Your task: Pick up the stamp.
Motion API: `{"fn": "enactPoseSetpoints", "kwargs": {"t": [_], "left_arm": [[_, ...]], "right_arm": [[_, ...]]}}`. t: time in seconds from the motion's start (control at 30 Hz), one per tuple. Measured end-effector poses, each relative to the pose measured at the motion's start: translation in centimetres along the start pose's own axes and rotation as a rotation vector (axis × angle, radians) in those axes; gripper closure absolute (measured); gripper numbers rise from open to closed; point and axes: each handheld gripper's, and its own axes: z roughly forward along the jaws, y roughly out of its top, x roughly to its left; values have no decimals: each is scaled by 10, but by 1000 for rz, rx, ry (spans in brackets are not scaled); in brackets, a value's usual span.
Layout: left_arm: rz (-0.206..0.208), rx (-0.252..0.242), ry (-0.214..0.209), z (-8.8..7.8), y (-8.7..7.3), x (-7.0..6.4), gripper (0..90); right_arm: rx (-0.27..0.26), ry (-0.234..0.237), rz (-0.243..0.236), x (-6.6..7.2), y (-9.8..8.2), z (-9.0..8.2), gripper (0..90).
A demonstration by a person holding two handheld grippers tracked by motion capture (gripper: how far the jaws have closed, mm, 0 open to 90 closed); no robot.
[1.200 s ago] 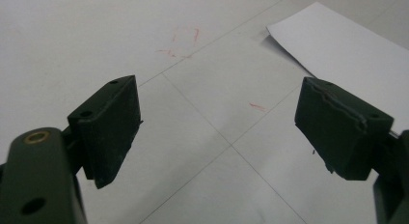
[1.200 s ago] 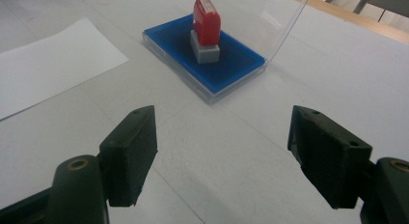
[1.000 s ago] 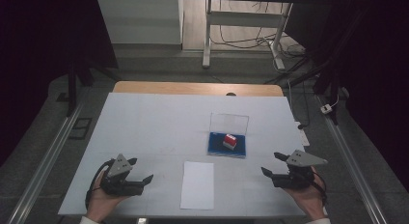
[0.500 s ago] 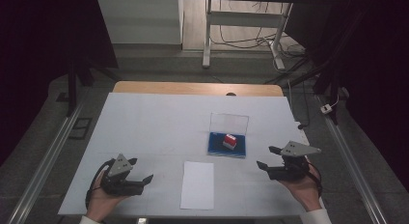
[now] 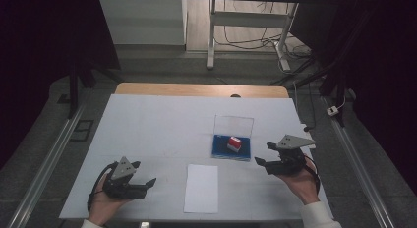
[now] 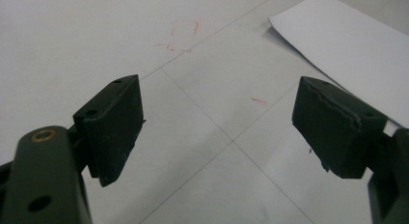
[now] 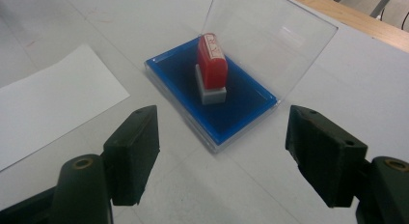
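Note:
A red stamp with a grey base (image 5: 234,143) (image 7: 211,69) stands on a blue ink pad (image 5: 219,148) (image 7: 236,108), whose clear lid (image 5: 233,125) (image 7: 270,35) is raised behind it. A white paper sheet (image 5: 201,187) (image 7: 43,108) (image 6: 347,45) lies near the front edge. My right gripper (image 5: 263,154) (image 7: 222,149) is open, a little to the right of the pad and pointing at it, nothing between its fingers. My left gripper (image 5: 145,175) (image 6: 217,122) is open low over the bare table, left of the sheet.
The white table top (image 5: 157,129) carries faint red pen marks (image 6: 181,38) near the left gripper. A wooden strip (image 5: 196,89) runs along the far edge. Metal rails (image 5: 44,164) flank the table. A desk frame and cables (image 5: 246,36) stand beyond it.
My right gripper has moved left and away from the front edge, toward the ink pad. The left gripper has stayed where it was.

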Motion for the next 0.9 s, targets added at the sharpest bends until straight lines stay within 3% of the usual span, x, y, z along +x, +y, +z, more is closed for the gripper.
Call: {"fn": "enactPoseSetpoints", "kwargs": {"t": [0.67,0.9], "left_arm": [[3,25,-21,4,-1,0,193],[7,25,-23,4,-1,0,193]], "right_arm": [[39,-1,-18,-9,21,31,278],[59,27,-27,-6,27,50,280]]}}
